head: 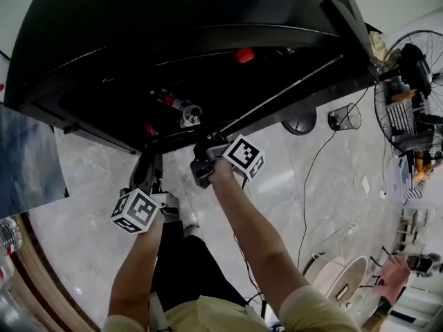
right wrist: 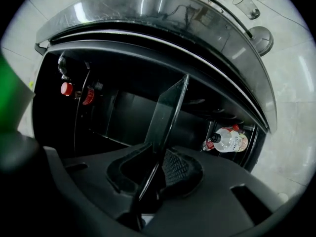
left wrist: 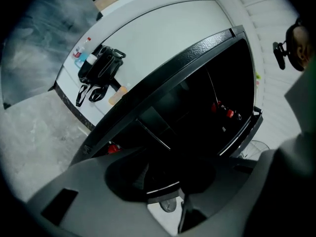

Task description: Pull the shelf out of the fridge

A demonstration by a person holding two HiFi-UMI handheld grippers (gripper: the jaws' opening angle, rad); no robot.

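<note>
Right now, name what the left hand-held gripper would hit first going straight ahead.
Likely the shelf, its edge just ahead of the open jaws, with the fridge behind; depth is unclear.

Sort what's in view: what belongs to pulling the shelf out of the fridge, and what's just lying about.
Job in hand: fridge; shelf, gripped by the right claw; left claw, open.
Lying about: clear bottle; fan; wire bin; black bag.
</note>
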